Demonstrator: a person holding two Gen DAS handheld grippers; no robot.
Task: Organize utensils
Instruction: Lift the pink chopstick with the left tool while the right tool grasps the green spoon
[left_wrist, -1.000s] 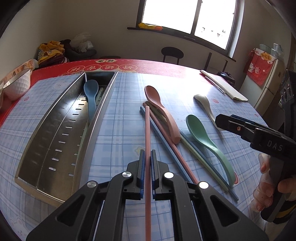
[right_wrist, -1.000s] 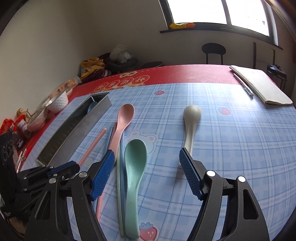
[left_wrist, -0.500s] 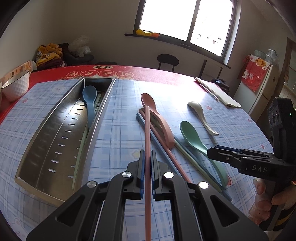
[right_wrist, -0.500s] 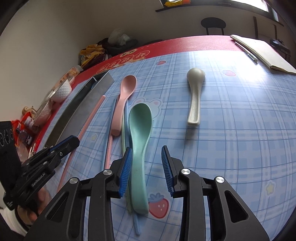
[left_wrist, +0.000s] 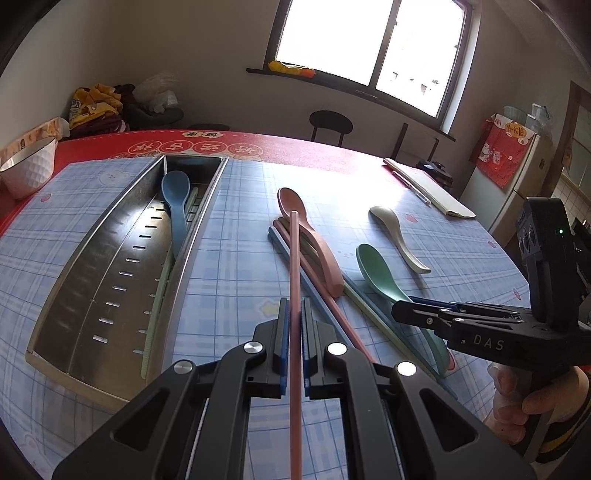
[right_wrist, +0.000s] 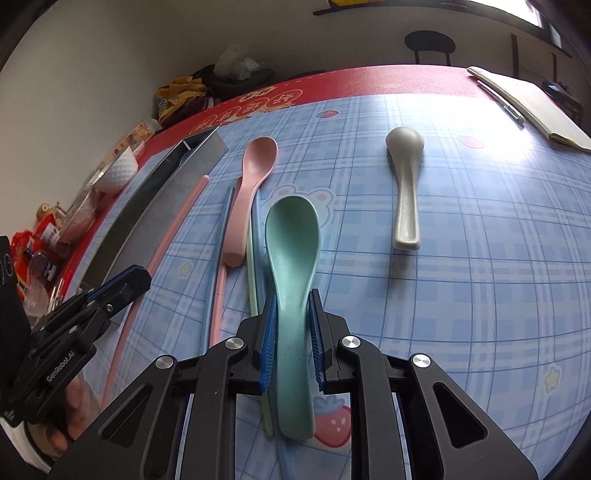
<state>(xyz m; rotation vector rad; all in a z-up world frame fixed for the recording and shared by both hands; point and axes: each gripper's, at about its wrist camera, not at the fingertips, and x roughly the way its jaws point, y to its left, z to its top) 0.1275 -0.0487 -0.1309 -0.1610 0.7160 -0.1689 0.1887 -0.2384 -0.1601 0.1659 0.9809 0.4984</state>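
Only a blue spoon (left_wrist: 176, 206) and a pale green chopstick (left_wrist: 157, 299) lay in the steel utensil tray (left_wrist: 62, 280) toward the table's left edge, so most sorting remained. A pink spoon (right_wrist: 251, 184), a beige spoon (right_wrist: 406, 192) and several loose chopsticks (right_wrist: 216, 273) lay mid-table. The left gripper (left_wrist: 293, 332) was pinching a pink chopstick (left_wrist: 294, 266), angled above the table. The right gripper (right_wrist: 291, 325) was closing on the green spoon (right_wrist: 293, 258), its handle between the blue pads (right_wrist: 268, 339), which looked in contact.
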